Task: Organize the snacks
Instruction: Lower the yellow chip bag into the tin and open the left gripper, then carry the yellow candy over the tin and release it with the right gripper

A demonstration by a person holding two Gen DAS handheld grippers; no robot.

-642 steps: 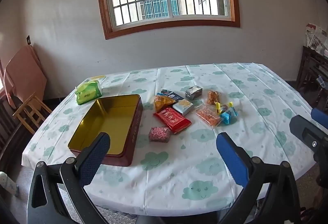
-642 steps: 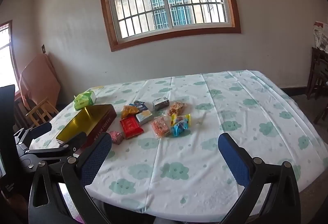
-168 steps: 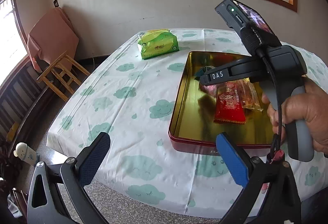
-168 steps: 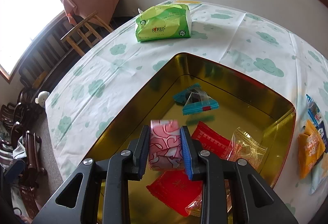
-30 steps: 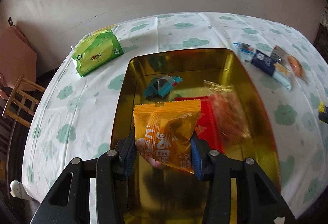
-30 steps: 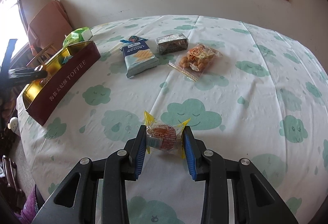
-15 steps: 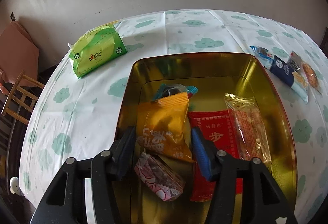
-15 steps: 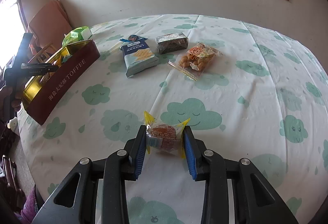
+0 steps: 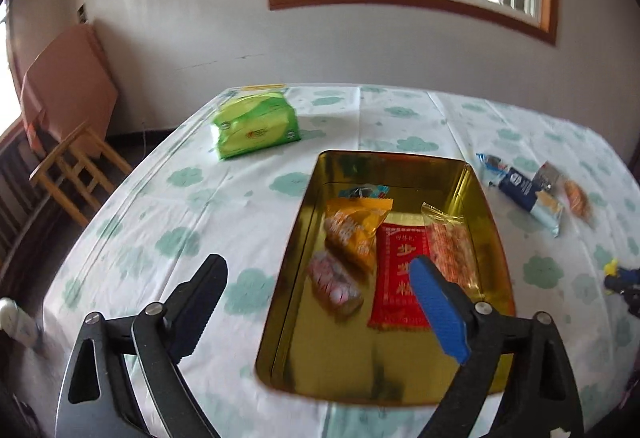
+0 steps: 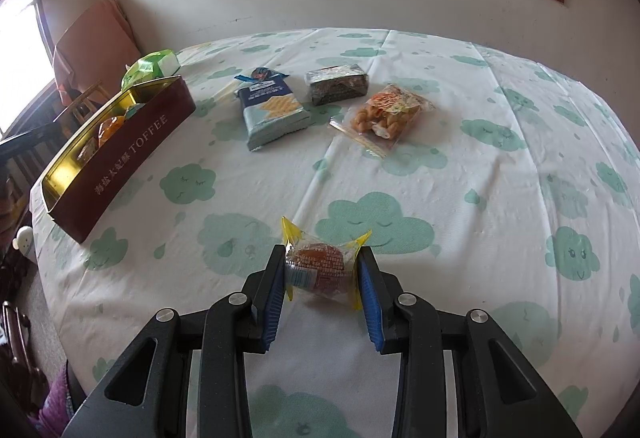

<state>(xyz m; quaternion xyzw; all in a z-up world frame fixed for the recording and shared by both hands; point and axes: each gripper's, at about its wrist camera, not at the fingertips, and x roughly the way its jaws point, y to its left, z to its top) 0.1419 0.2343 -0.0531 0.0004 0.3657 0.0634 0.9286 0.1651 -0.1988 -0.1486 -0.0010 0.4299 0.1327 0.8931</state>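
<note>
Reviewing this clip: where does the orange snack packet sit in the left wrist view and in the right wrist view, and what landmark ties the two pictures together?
Left wrist: the orange snack packet lies inside the tin, centre of the picture, left of the red packet.
Right wrist: only a sliver of it shows above the tin's near wall, at the left edge.
Shared landmark: the green tissue pack on the table behind the tin.

"TOFFEE" in gold beside Chinese characters on tin's maroon side wall (image 10: pixel 132 153)
</note>
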